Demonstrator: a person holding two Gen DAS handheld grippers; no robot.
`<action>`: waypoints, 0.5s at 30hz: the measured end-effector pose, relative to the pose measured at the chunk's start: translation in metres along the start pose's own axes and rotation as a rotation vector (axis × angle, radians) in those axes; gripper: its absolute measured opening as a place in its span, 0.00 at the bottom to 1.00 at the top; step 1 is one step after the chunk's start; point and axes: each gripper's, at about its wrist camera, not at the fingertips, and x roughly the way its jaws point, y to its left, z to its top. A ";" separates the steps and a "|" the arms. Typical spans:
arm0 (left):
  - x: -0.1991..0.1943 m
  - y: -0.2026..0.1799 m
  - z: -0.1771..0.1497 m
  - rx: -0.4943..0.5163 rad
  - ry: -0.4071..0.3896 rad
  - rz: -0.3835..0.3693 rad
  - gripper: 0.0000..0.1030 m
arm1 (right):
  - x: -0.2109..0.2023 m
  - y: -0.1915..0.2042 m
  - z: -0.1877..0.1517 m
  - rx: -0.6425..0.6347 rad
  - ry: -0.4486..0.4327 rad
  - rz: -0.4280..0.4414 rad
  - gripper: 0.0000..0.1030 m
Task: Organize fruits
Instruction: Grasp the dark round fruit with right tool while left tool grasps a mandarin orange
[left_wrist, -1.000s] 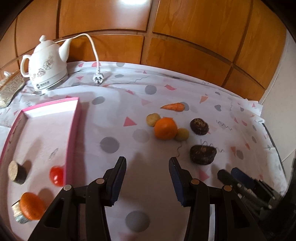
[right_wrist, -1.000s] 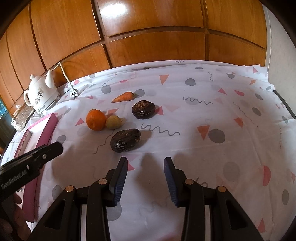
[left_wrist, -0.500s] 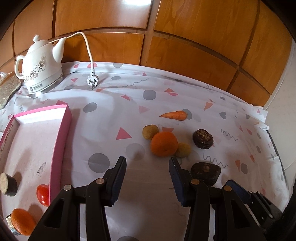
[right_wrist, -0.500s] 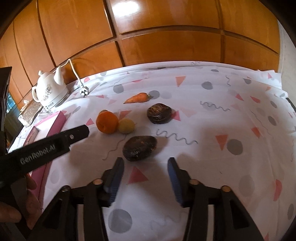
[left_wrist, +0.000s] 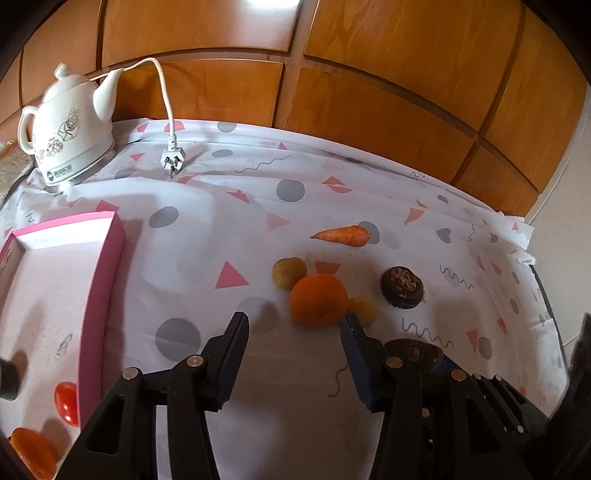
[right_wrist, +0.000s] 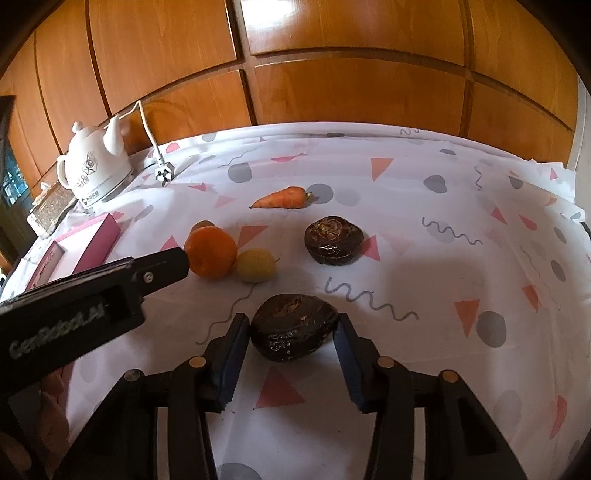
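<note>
An orange (left_wrist: 318, 300) lies on the patterned cloth, just beyond my open, empty left gripper (left_wrist: 293, 325). Two small yellow fruits (left_wrist: 289, 272) (left_wrist: 364, 307) flank it. A carrot (left_wrist: 342, 235) and a round dark fruit (left_wrist: 402, 287) lie farther back. My right gripper (right_wrist: 291, 325) is open, with its jaws on either side of a dark oval fruit (right_wrist: 291, 331); they look apart from it. The orange (right_wrist: 211, 252), a yellow fruit (right_wrist: 255, 265), the carrot (right_wrist: 282, 197) and the round dark fruit (right_wrist: 334, 240) also show in the right wrist view.
A pink tray (left_wrist: 99, 273) at the left holds a red fruit (left_wrist: 66, 402), an orange fruit (left_wrist: 33, 456) and a dark cylinder (left_wrist: 9, 376). A white kettle (left_wrist: 66, 125) with its cord and plug (left_wrist: 171, 158) stands at the back left. A wooden wall lies behind.
Both grippers have moved forward toward the fruit. The right gripper's jaws now flank the dark oval fruit. The left gripper has come close to the orange.
</note>
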 end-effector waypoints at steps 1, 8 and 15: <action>0.002 -0.001 0.001 0.001 0.001 -0.003 0.51 | -0.001 -0.002 -0.001 0.006 -0.005 -0.003 0.46; 0.015 -0.009 0.006 0.002 0.008 -0.012 0.51 | -0.003 -0.016 -0.003 0.072 -0.015 -0.031 0.46; 0.033 -0.010 0.012 -0.028 0.039 -0.035 0.50 | -0.002 -0.020 -0.004 0.088 -0.019 -0.017 0.46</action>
